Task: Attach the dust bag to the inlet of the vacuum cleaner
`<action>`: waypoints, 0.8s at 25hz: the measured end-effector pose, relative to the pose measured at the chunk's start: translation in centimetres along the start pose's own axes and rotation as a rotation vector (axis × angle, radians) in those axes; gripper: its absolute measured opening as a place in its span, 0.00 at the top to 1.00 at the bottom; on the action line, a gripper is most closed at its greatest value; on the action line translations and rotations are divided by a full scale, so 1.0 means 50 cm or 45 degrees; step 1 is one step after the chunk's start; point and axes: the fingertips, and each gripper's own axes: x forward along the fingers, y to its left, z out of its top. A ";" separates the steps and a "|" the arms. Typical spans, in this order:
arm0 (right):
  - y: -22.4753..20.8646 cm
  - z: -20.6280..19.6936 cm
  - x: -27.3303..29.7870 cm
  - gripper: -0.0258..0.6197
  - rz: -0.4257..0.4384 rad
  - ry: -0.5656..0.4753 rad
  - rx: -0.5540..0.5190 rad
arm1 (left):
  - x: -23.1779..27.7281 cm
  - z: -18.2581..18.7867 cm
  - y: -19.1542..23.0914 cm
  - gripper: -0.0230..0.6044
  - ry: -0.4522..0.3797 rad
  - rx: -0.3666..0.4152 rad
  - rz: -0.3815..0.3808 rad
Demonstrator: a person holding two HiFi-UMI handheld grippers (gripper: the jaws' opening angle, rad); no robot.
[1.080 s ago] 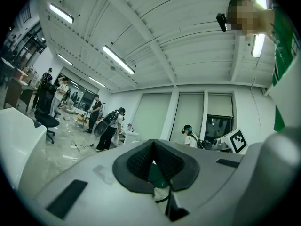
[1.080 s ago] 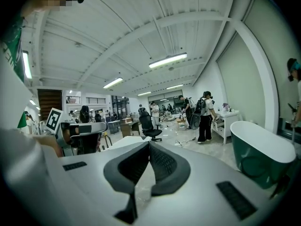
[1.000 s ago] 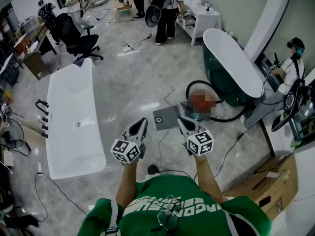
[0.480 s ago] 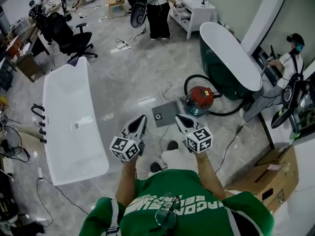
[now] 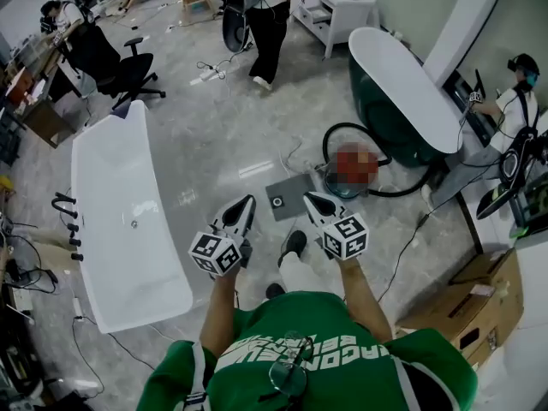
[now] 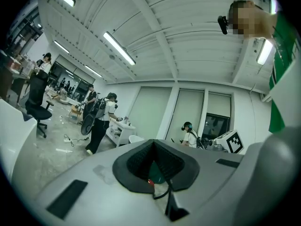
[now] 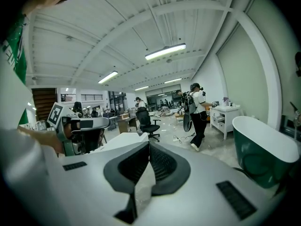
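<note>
The dust bag (image 5: 287, 202), a flat grey square with a round hole, lies on the floor in the head view. Just right of it stands the red vacuum cleaner (image 5: 342, 181), ringed by its black hose (image 5: 390, 193). My left gripper (image 5: 248, 200) hangs above the floor, left of the bag, shut and empty. On the bag's right side my right gripper (image 5: 308, 197) is held the same way, shut with nothing in it. The left gripper view shows the left gripper (image 6: 153, 142) with its pads meeting at the tip, and the right gripper (image 7: 148, 145) looks alike in its own view.
A white bathtub (image 5: 128, 204) stands at the left and a green one (image 5: 402, 101) behind the vacuum. A cardboard box (image 5: 462, 306) sits at the lower right. Cables (image 5: 402, 247) trail over the floor. My shoe (image 5: 293, 245) is just below the bag. People stand at the back and right.
The person has stepped forward, and a shoe now shows between the grippers. Both grippers came along, slightly lower, still shut and empty. The bag and the vacuum lie where they were.
</note>
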 end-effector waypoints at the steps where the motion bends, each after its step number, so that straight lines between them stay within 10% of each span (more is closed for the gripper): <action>1: -0.014 0.003 0.012 0.95 -0.004 0.000 0.006 | 0.019 0.002 0.011 0.96 0.006 0.002 -0.004; 20: -0.360 0.096 0.187 0.95 -0.122 -0.037 0.106 | 0.410 0.041 0.143 0.96 0.123 0.038 -0.110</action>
